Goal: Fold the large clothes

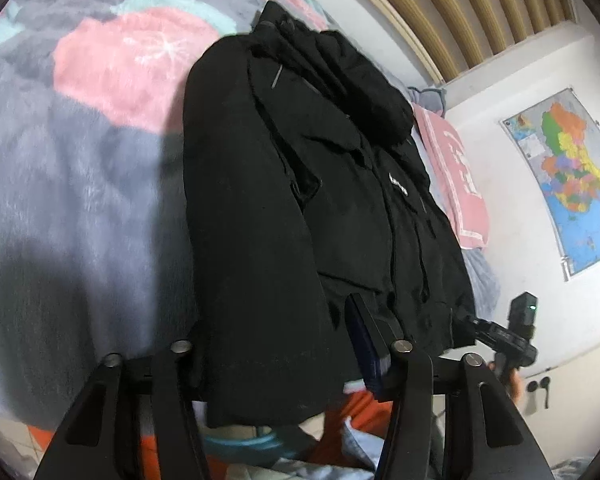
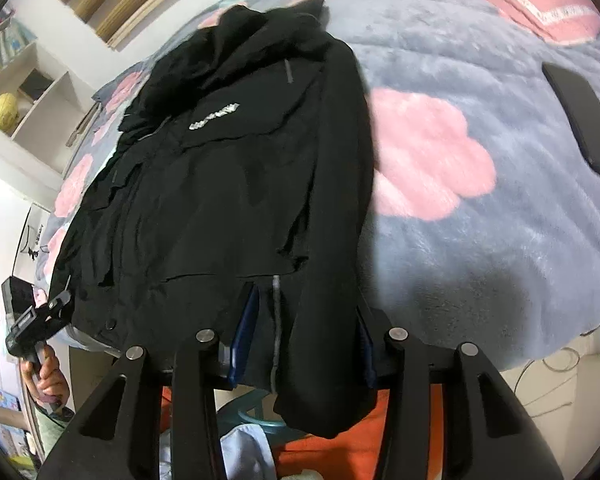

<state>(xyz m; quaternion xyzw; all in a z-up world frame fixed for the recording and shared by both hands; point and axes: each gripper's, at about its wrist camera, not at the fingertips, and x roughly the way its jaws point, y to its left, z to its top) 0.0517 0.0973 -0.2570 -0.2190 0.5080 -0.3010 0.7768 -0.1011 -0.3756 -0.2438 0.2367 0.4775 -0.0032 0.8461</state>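
While both grip the hem, the black jacket (image 1: 300, 184) lies on the bed's blanket (image 1: 80, 200) ahead: left hand-held gripper (image 1: 284, 336) partly closed on a sleeve, right hand-held gripper (image 2: 304, 320) partly closed on the bottom edge; phone (image 2: 584, 116) off right.

The black jacket (image 1: 300, 200) hides the left tongs' (image 1: 276, 344) left finger completely, and its chest logo (image 2: 215, 119) is too blurry to read.
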